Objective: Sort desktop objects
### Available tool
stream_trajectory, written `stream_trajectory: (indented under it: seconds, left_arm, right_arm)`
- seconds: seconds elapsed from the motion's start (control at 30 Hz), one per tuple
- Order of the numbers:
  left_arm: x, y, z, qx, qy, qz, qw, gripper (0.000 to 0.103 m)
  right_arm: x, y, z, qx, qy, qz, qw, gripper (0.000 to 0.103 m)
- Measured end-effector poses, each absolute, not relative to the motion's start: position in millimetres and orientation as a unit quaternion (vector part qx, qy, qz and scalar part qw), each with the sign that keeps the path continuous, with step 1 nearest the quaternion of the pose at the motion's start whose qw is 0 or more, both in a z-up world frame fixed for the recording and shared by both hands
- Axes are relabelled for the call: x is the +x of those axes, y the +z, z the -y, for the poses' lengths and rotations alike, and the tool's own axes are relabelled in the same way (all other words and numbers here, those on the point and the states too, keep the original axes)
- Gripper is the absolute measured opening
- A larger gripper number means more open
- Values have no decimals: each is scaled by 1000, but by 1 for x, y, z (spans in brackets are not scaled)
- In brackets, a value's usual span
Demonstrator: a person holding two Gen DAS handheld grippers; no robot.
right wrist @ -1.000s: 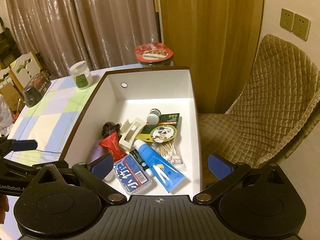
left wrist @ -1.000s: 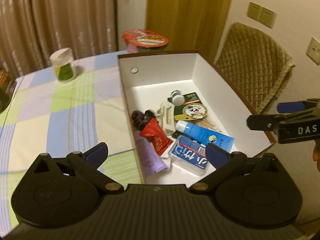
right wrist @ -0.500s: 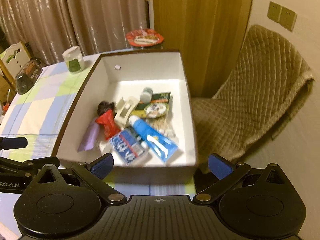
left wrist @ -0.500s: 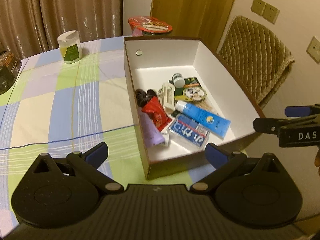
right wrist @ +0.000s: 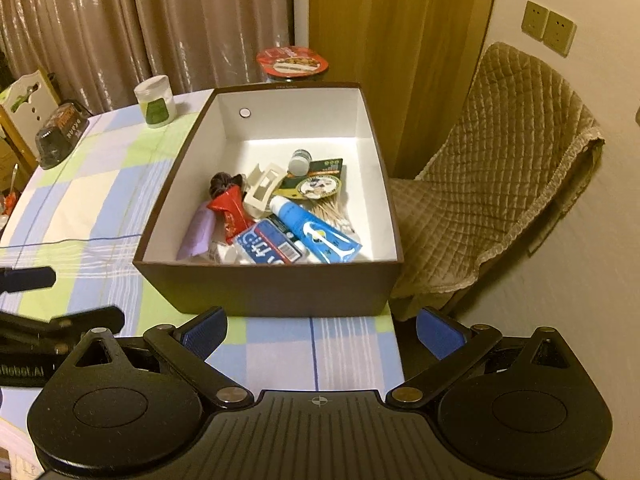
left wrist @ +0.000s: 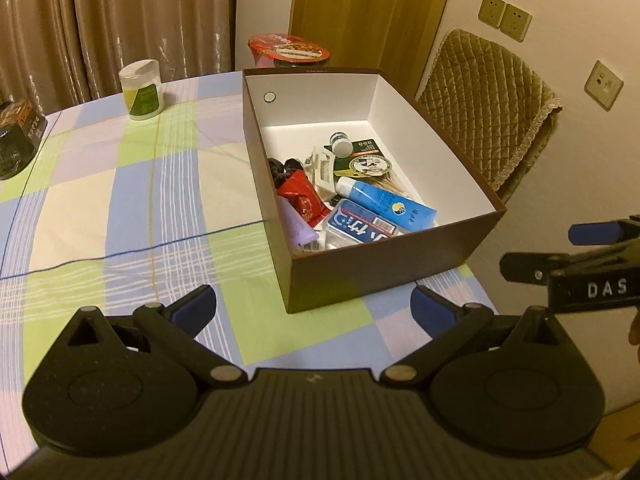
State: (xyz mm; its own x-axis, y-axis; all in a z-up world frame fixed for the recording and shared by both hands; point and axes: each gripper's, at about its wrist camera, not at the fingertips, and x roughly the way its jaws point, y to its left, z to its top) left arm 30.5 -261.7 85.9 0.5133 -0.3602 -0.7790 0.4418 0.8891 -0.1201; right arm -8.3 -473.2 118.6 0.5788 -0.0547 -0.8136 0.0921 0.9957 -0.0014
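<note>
A brown box (left wrist: 376,268) with a white inside stands at the table's right edge, also in the right wrist view (right wrist: 272,288). It holds a blue tube (left wrist: 386,202) (right wrist: 316,228), a blue-labelled clear case (left wrist: 358,226) (right wrist: 268,246), a red packet (left wrist: 300,196) (right wrist: 230,210), a lilac tube (left wrist: 296,224), a white hair claw (right wrist: 262,188), a dark scrunchie, a small bottle (right wrist: 300,160), cotton swabs and cards. My left gripper (left wrist: 314,312) is open and empty, near the box's front. My right gripper (right wrist: 320,330) is open and empty, in front of the box.
A white jar (left wrist: 142,90) with a green label, a red-lidded noodle cup (left wrist: 288,52) and a dark package (left wrist: 16,140) stand on the checked tablecloth (left wrist: 120,184). A quilted chair (right wrist: 492,184) stands right of the table. Curtains hang behind.
Both grippers have drawn back from over the box toward the table's near edge. The box and its contents have stayed put. Both grippers remain open.
</note>
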Motion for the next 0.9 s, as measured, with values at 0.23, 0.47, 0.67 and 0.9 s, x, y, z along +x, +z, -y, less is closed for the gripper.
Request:
stream_trajectory:
  seconds: [0.23,0.47,0.67,0.9]
  left_arm:
    - [34,87,269,28,-200,-441,875,102]
    - [37,81,286,19,-172,-454,874,102]
    - [40,78,291,13,-155,-458,875,102]
    - [41,83,296,16,-158,-452,878,102]
  right_arm:
    - [15,121,486,1,-7,-460,888,103]
    - [31,119,505,-25,18,-464,885,103]
    - [33,109,514,1,22,-467,884,103]
    - [30,112,515,8,19,-459,888,103]
